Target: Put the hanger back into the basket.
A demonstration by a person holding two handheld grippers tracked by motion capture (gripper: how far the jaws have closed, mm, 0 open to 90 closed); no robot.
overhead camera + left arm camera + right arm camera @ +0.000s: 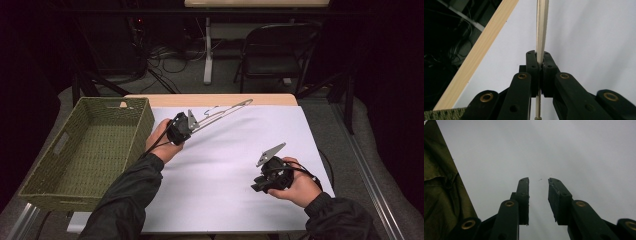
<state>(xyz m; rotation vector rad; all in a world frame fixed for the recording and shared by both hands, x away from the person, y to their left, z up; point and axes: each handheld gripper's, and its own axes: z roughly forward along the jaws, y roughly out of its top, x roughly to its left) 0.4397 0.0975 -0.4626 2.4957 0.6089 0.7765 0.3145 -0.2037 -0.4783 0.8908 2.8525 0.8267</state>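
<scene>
We see the left claw (192, 121) clenched on what looks like a pale clothes hanger (225, 111), lifted over the counter (225, 165) beside the green basket (90, 150); the right claw (538, 195) stands parted, holding nothing, over bare white surface

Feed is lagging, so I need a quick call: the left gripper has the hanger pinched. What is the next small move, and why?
Probably carry the pale wooden clothes hanger leftward toward the green woven basket. The left gripper is clamped on it, its far end over the white mat, and the basket beside that hand is open. The right gripper holds nothing.
</scene>
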